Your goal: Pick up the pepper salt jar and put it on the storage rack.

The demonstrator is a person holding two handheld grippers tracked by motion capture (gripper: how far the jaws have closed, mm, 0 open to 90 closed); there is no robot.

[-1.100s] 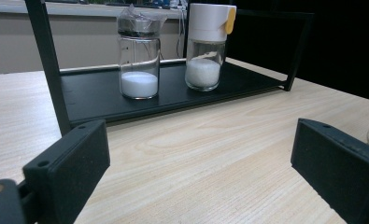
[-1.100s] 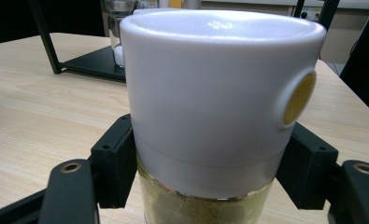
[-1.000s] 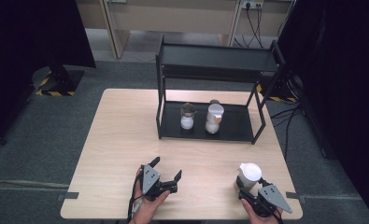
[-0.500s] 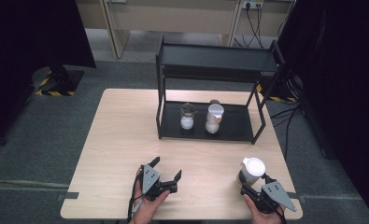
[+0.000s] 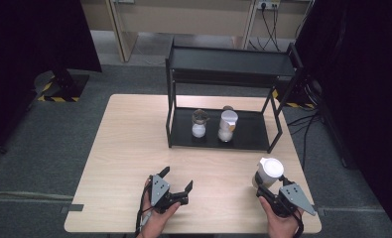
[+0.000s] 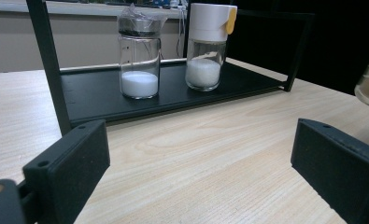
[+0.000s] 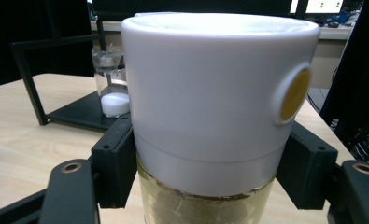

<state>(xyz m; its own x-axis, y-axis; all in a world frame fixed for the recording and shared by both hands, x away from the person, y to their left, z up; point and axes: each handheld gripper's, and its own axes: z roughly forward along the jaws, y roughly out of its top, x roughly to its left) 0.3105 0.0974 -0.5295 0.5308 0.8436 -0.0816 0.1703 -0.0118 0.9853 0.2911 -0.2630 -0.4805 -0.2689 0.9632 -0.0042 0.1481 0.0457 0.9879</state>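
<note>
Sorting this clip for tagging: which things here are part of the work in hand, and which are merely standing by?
In the job:
- white-lidded jar, clamped in the right gripper
- black shelf rack, likely its destination

Standing by:
- left gripper, open, holding nothing
- two jars with white contents on the rack, one clear-topped, one white-capped
- table

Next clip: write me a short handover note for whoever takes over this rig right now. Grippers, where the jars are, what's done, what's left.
Right gripper: shut on the white-lidded glass jar with a yellow spot on its lid, at the table's near right corner.
Left gripper: open, holding nothing, near the front edge of the light wooden table.
Black two-tier metal rack: its lower shelf holds a clear glass jar of white powder and a white-capped glass jar of white grains.
Done: jar gripped.
Left, probably: set it on the rack beside the others.
</note>
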